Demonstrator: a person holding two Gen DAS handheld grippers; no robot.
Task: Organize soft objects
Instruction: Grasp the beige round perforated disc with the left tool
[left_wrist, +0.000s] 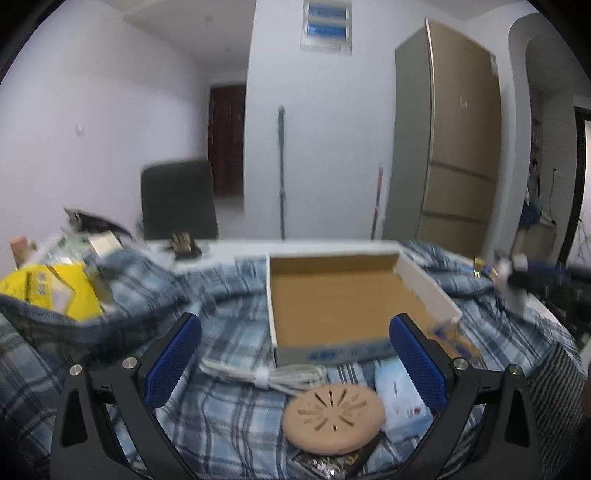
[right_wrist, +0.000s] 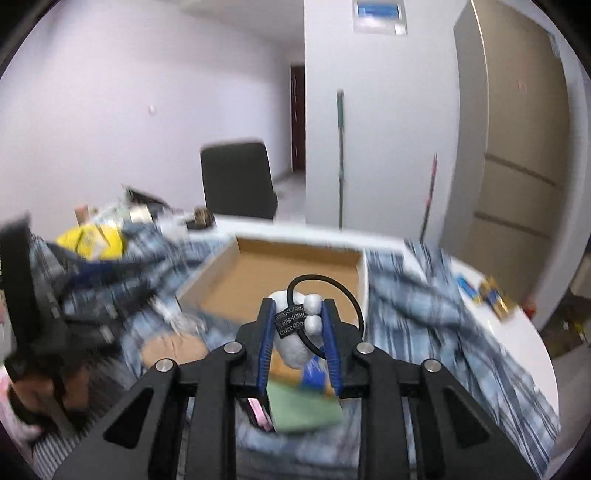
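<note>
The open cardboard box (right_wrist: 295, 273) sits mid-frame on the plaid cloth (right_wrist: 424, 302), probably as the bin for soft items. At lower centre the right gripper (right_wrist: 300, 325) is clamped on a white plush hair tie (right_wrist: 295, 343), its black loop over the box. The left gripper (left_wrist: 295, 354) gapes empty before the box's near edge.

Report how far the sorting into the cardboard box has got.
Done: nothing yet; the cardboard box shows only its bare floor. In hand: the right hand-held gripper is shut on a white plush hair tie, its black elastic loop hanging in front of the box. Left: the left hand-held gripper is open and holds nothing, over the coiled white cable, tan round pad and pale blue packet on the plaid cloth.
</note>
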